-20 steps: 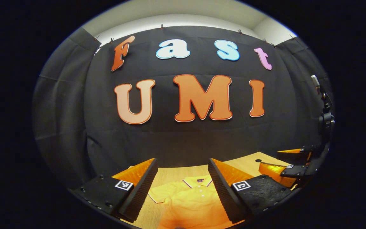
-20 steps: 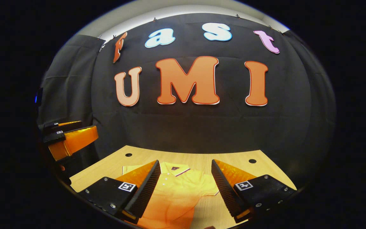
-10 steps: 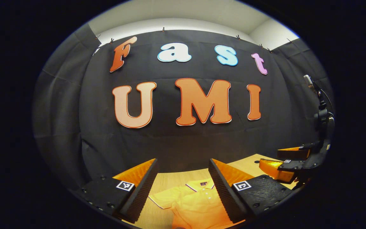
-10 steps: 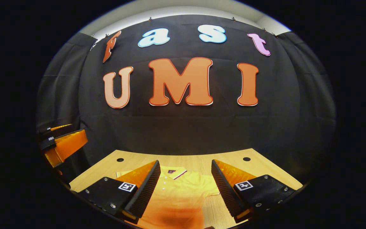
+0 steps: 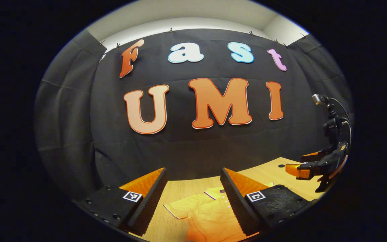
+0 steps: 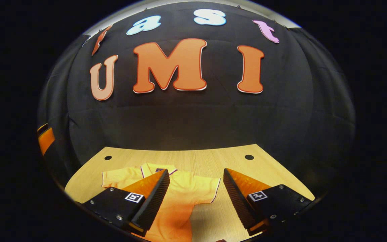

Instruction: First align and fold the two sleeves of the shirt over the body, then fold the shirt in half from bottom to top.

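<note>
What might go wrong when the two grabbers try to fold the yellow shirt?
1. The shirt lies rumpled on the table, with both sleeves still spread out, so a sleeve fold could land crooked.
2. Both the left gripper and right gripper hang open above the cloth; a shallow pinch might slip off, or a deep one grab two layers.

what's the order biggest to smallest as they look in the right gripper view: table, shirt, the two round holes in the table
1. Table, spanning the lower view.
2. Shirt, covering only part of it.
3. The two round holes, far smaller. They look alike, so no ranking between them.
</note>
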Demonstrator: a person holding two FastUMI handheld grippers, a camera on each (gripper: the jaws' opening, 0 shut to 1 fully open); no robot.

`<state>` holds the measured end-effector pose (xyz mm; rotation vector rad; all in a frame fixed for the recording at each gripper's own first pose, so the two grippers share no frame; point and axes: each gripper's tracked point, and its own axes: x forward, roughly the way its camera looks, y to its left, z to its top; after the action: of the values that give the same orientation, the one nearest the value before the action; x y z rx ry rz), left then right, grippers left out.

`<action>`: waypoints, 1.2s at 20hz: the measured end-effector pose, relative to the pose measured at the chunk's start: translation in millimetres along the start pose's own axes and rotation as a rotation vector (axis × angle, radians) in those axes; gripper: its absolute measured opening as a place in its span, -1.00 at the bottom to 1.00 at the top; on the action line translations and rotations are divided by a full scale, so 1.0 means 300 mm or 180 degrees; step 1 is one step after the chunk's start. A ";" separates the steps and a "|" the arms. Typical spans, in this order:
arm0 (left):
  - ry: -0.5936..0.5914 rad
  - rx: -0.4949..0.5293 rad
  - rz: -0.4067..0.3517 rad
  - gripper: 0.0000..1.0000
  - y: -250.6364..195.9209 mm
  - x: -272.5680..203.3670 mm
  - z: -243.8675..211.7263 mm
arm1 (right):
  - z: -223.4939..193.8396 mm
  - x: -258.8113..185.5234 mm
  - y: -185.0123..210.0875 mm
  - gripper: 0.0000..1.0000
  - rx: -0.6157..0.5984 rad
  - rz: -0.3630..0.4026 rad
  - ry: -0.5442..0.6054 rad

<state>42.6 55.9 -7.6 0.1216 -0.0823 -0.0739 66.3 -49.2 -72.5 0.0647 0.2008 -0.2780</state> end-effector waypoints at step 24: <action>0.0896 0.0208 0.0969 0.94 0.072 -0.182 -0.226 | -0.590 0.523 -0.174 0.41 -0.0124 -0.0058 0.2503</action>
<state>-4.3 89.7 -76.2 0.1823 0.1783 0.2500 166.4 -124.8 -279.6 0.1320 0.9878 -0.2557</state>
